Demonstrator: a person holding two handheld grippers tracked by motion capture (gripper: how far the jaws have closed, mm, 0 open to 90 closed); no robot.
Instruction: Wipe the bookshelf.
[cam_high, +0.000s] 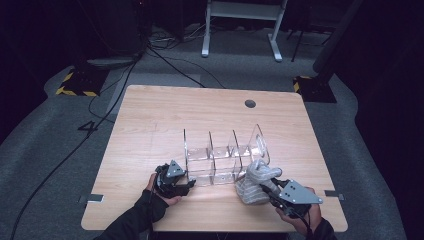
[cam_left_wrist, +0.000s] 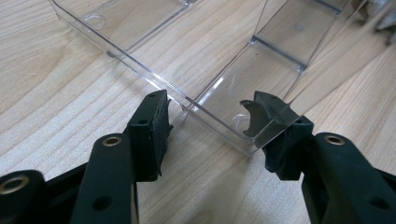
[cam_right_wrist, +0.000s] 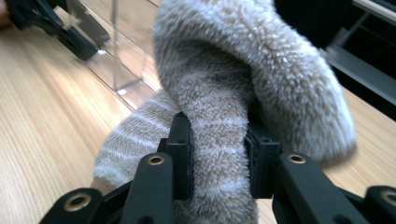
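1. A clear plastic organizer (cam_high: 222, 160) with upright dividers stands near the middle of the wooden table (cam_high: 150, 115), toward the person's edge.
2. The left gripper (cam_high: 186, 183) rests at the organizer's near left corner. In the left gripper view its jaws stand partly open around that corner (cam_left_wrist: 219, 126): 1 jaw lies outside the wall on bare wood, the other sits behind the clear wall on the opposite side. Whether either pad presses on the plastic I cannot tell.
3. The right gripper (cam_high: 264, 189) is clamped on a fluffy grey-and-white striped sock (cam_high: 256, 182). In the right gripper view both black pads press into the sock (cam_right_wrist: 219, 135) from either side, and the fabric bulges above them and folds over to the right.
4. In the high view the sock hangs just beside the organizer's near right corner, its top against the clear curved end panel (cam_high: 260, 142), its lower part on or just above the table.
5. The 2 hands (cam_high: 160, 192) sit near the table's front edge, with the organizer's front between the grippers.
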